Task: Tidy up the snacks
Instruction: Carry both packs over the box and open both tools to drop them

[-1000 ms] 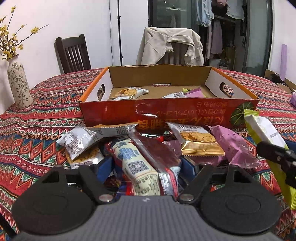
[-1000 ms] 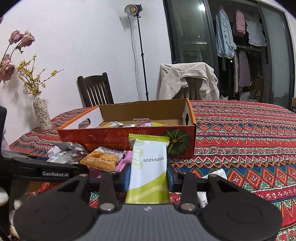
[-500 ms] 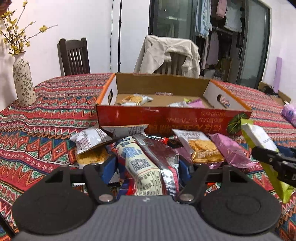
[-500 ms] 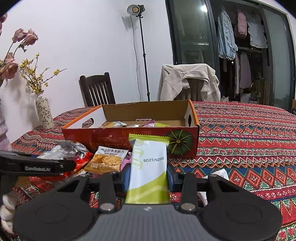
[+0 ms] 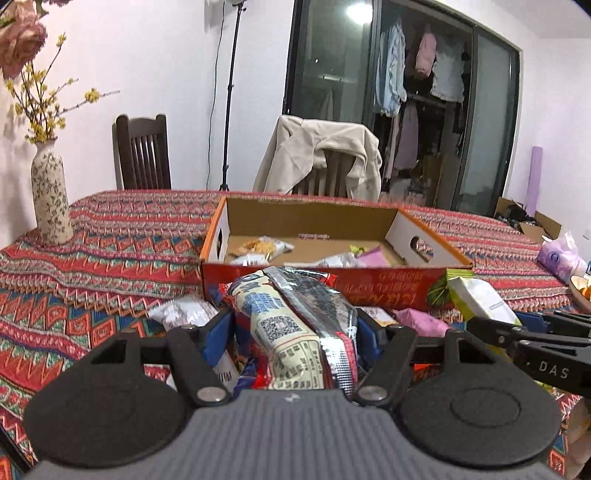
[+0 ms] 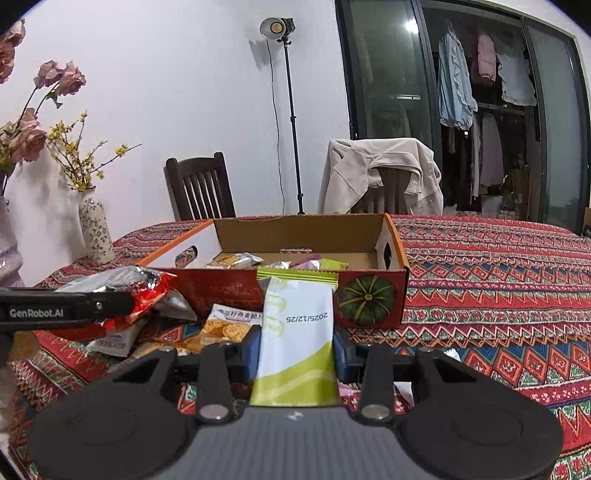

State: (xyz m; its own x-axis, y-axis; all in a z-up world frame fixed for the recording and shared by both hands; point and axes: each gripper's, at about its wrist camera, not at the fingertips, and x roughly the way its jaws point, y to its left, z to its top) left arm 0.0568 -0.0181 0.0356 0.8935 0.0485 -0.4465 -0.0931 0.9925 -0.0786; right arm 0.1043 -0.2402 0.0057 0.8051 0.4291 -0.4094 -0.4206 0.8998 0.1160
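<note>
Both sets of jaws are clamped on packets; centre frame sits the cardboard box (image 6: 369, 302) on the patterned tablecloth (image 6: 498, 280), snacks inside; low centre, the left gripper (image 5: 291, 328) squeezes a silver and red snack bundle (image 5: 295, 325); the right gripper (image 6: 295, 350) pinches a green and white packet (image 6: 295, 332) before the box.

light: we see dim indoor room, studio lamp (image 6: 277, 27) lit | glare: ceiling reflection in glass door (image 5: 356, 13) | blur: left view slightly soft | edges: fisheye bending, dark corners
</note>
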